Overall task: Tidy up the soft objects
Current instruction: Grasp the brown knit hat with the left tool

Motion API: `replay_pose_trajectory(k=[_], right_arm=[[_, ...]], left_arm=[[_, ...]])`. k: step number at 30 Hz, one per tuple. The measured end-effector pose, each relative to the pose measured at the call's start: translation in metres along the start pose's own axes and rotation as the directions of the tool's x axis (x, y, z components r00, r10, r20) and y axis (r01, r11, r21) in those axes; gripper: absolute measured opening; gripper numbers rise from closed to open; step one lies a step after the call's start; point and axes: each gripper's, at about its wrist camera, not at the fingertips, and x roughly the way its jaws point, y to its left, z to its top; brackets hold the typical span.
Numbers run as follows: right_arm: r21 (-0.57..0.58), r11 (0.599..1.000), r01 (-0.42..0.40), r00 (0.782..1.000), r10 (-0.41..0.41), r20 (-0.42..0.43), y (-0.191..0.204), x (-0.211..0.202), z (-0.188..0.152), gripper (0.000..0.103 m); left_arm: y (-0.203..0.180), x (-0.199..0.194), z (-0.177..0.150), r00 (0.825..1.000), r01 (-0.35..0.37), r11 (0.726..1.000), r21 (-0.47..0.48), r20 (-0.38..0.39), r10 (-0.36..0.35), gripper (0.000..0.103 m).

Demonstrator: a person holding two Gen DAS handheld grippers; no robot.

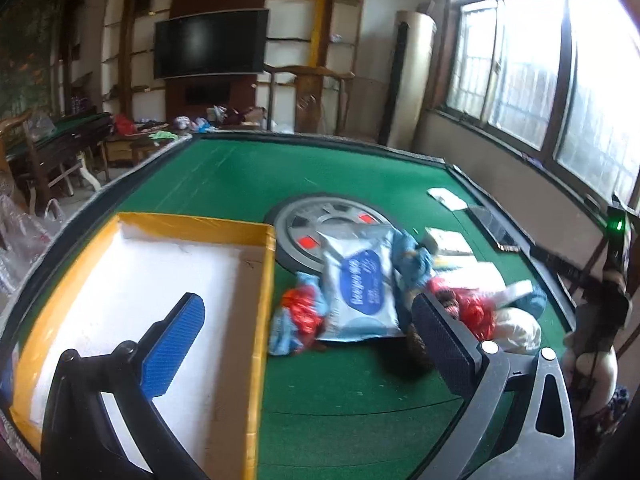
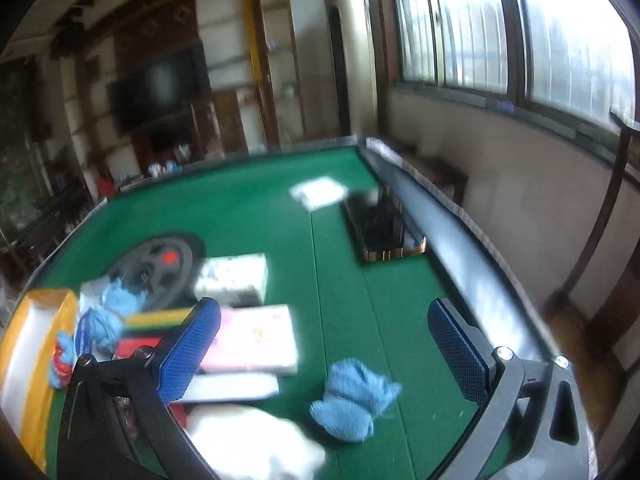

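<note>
Crumpled blue cloth [image 2: 354, 404] on green felt, beside white bundle [image 2: 256, 440].

No legible text in either view. White soft plastic wipes pack with dark blue oval label [image 1: 362, 288] carries white script lettering, seen upside down and too blurred to read. Pale pink flat rectangular box [image 2: 256, 338] has small printed marks, unreadable. White printed carton with a greenish pattern [image 2: 234, 278] shows graphics only, blurred. Grey round centre panel with red squares [image 1: 320, 228] on the green felt table [image 1: 240, 176] has no readable characters.
</note>
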Motion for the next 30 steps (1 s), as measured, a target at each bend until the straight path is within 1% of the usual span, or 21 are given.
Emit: replay_pose_trajectory(k=[1, 2, 6, 9, 10, 14, 15, 17, 19, 20, 23, 27, 28, 29, 30], right_arm=[[0.031, 0.999, -0.036, 0.999, 0.036, -0.011, -0.008, -0.002, 0.001, 0.102], [0.059, 0.997, -0.057, 0.998, 0.057, -0.003, -0.013, -0.003, 0.002, 0.102], [0.087, 0.994, -0.069, 0.998, 0.068, 0.012, -0.019, -0.008, 0.003, 0.102], [0.082, 0.994, -0.078, 0.997, 0.079, 0.001, -0.020, -0.002, 0.003, 0.102], [0.084, 0.993, -0.083, 0.996, 0.084, -0.006, -0.020, -0.002, 0.002, 0.102], [0.098, 0.991, -0.094, 0.995, 0.096, -0.016, -0.022, -0.004, 0.002, 0.102], [0.101, 0.990, -0.095, 0.995, 0.097, -0.017, -0.023, -0.004, 0.003, 0.102], [0.105, 0.990, -0.096, 0.995, 0.099, -0.020, -0.023, -0.003, 0.002, 0.102], [0.105, 0.990, -0.096, 0.995, 0.099, -0.025, -0.023, -0.001, 0.001, 0.102], [0.106, 0.990, -0.096, 0.995, 0.099, -0.027, -0.023, -0.001, 0.001, 0.102], [0.108, 0.989, -0.096, 0.994, 0.100, -0.032, -0.023, -0.001, 0.001, 0.102], [0.108, 0.990, -0.093, 0.994, 0.097, -0.039, -0.023, 0.000, 0.000, 0.102], [0.108, 0.990, -0.091, 0.995, 0.096, -0.040, -0.023, 0.000, 0.000, 0.102], [0.109, 0.990, -0.092, 0.994, 0.097, -0.041, -0.023, 0.000, 0.000, 0.102], [0.109, 0.990, -0.092, 0.994, 0.097, -0.043, -0.023, 0.000, -0.001, 0.102]], left_arm=[[-0.008, 0.007, -0.002, 1.000, 0.019, 1.000, 0.017, -0.019, -0.018, 0.103], [-0.018, 0.013, -0.004, 0.999, 0.036, 0.999, 0.032, -0.040, -0.034, 0.103], [-0.064, 0.045, -0.017, 0.989, 0.093, 0.986, 0.138, -0.130, -0.075, 0.103], [-0.085, 0.055, -0.021, 0.987, 0.093, 0.973, 0.210, -0.147, -0.063, 0.103], [-0.088, 0.058, -0.022, 0.986, 0.092, 0.971, 0.221, -0.153, -0.059, 0.103], [-0.091, 0.072, -0.021, 0.981, 0.107, 0.971, 0.213, -0.184, -0.067, 0.103], [-0.091, 0.075, -0.021, 0.978, 0.116, 0.971, 0.210, -0.196, -0.075, 0.101], [-0.092, 0.077, -0.022, 0.970, 0.156, 0.967, 0.201, -0.216, -0.111, 0.085], [-0.093, 0.079, -0.024, 0.958, 0.204, 0.961, 0.187, -0.240, -0.157, 0.076], [-0.093, 0.079, -0.025, 0.955, 0.214, 0.960, 0.183, -0.245, -0.166, 0.073], [-0.095, 0.082, -0.027, 0.945, 0.237, 0.954, 0.183, -0.269, -0.184, 0.067], [-0.099, 0.087, -0.031, 0.936, 0.261, 0.947, 0.185, -0.288, -0.202, 0.067], [-0.100, 0.089, -0.033, 0.935, 0.263, 0.946, 0.188, -0.290, -0.202, 0.062], [-0.102, 0.092, -0.033, 0.939, 0.250, 0.947, 0.201, -0.290, -0.187, 0.053], [-0.102, 0.092, -0.034, 0.941, 0.247, 0.947, 0.204, -0.284, -0.184, 0.052]])
